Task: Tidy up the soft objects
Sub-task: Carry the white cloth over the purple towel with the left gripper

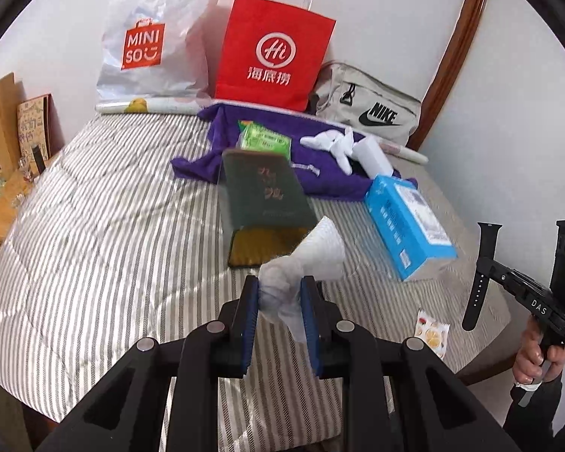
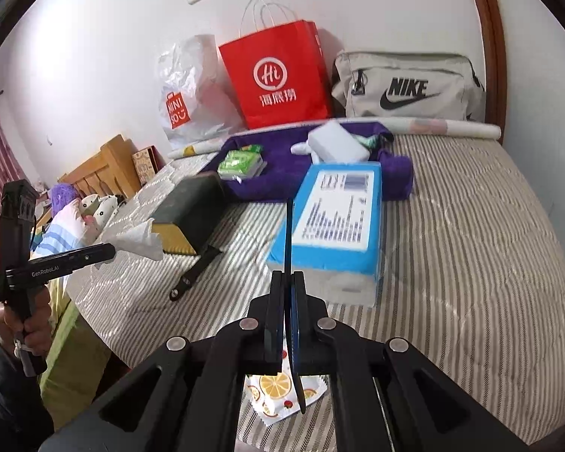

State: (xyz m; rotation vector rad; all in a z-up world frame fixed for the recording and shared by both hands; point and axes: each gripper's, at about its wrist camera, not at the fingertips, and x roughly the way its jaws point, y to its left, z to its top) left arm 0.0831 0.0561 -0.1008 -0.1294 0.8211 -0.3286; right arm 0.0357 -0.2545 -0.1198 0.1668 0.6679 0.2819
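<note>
From the left wrist camera, the left gripper [image 1: 279, 297] has its blue-padded jaws pressed onto a crumpled white tissue [image 1: 305, 263], which fans upward and to the right above the striped grey-and-white bed quilt [image 1: 113, 233]. Beyond it a dark green tissue box with a gold underside [image 1: 267, 203] stands tilted on the quilt, and a blue rectangular tissue pack [image 1: 408, 226] lies to its right. A rumpled purple cloth [image 1: 320, 177] spreads behind them, carrying a green packet of tissues [image 1: 264, 141], a white sock bundle [image 1: 333, 145] and a white sponge block [image 1: 373, 158]. Against the wall stand a white plastic MINISO bag [image 1: 154, 37], a red paper carrier bag [image 1: 275, 49] and a grey Nike pouch [image 1: 369, 109]. At the right edge the right gripper [image 1: 486, 263] holds a black watch strap [image 1: 484, 275] that hangs down. A small fruit-print sachet [image 1: 431, 333] lies near the quilt's edge.

From the right wrist camera, the right gripper [image 2: 290, 275] has its jaws nearly together, pinching the black watch strap [image 2: 290, 248] edge-on. The fruit-print sachet [image 2: 278, 390] lies just below the jaws. The blue tissue pack [image 2: 335, 218] lies directly ahead, with the purple cloth [image 2: 282, 162] behind it. At the left, the left gripper [image 2: 111, 250] carries the white tissue [image 2: 139, 239] beside the dark green box [image 2: 192, 214].
</note>
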